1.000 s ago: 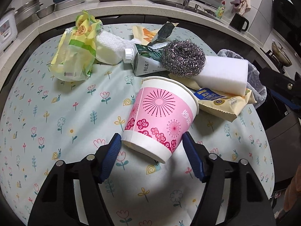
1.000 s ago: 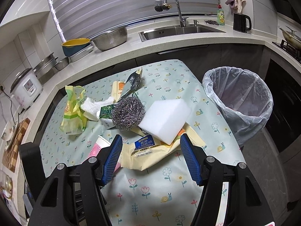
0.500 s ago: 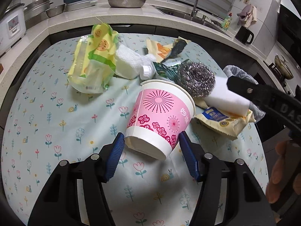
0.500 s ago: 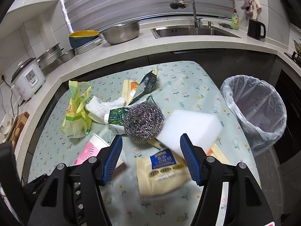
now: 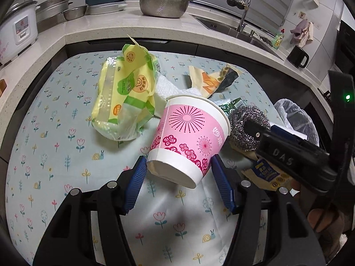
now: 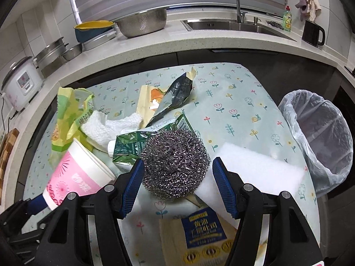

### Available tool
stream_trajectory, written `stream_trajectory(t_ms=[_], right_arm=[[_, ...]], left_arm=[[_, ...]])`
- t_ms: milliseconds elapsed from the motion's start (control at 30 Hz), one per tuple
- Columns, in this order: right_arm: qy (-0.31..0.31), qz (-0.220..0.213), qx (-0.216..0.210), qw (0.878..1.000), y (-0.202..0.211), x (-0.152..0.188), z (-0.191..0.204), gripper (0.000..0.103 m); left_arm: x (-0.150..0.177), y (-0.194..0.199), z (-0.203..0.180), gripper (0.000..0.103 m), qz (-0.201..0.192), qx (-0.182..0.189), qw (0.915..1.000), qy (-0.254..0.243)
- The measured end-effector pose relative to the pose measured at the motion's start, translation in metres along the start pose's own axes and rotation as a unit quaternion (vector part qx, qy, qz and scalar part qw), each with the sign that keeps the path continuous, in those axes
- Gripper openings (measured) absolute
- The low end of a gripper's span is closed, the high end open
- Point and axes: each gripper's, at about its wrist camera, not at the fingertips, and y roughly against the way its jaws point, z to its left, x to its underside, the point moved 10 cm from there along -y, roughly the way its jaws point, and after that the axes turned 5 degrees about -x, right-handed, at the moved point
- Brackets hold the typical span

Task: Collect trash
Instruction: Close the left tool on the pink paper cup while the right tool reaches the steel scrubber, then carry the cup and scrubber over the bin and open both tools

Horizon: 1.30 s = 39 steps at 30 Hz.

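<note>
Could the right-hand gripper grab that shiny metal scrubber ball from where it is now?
Probably yes. The right gripper is open, and the steel scrubber sits directly between its blue fingers, nothing on top. The white sponge presses against its right side and could get pinched along.
</note>
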Motion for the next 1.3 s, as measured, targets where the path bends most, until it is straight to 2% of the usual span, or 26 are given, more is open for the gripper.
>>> stream_trajectory(t_ms=[100, 300, 400, 733, 967, 1300], right_arm=[[0.001, 0.001, -0.005, 1.000, -0.004, 0.000, 0.001, 0.060], [-0.011, -0.008, -0.026, 1.000, 0.009, -0.005, 0.000, 0.044], [-0.013, -0.021, -0.035, 0.999, 0.023, -0.009, 0.000, 0.043], [-0.018, -0.080, -0.023, 0.996, 0.083, -0.034, -0.022, 0.043], [-0.033, -0.113, -0.007, 0.993, 0.121, -0.046, -0.056, 0.043], [-0.067, -0.139, 0.034, 0.987, 0.160, -0.050, -0.130, 0.043]], left_arm=[[-0.002, -0.001, -0.001, 0.058, 0.000, 0.000, 1.0000, 0.000], [-0.007, -0.001, -0.004, 0.058, -0.001, 0.002, 1.0000, 0.004], [-0.009, 0.004, -0.008, 0.058, -0.006, 0.002, 1.0000, 0.000], [-0.022, 0.032, -0.035, 0.058, -0.032, 0.017, 0.9993, -0.011], [-0.037, 0.048, -0.072, 0.058, -0.051, 0.033, 0.9976, -0.033], [-0.050, 0.050, -0.166, 0.058, -0.061, 0.075, 0.9917, -0.085]])
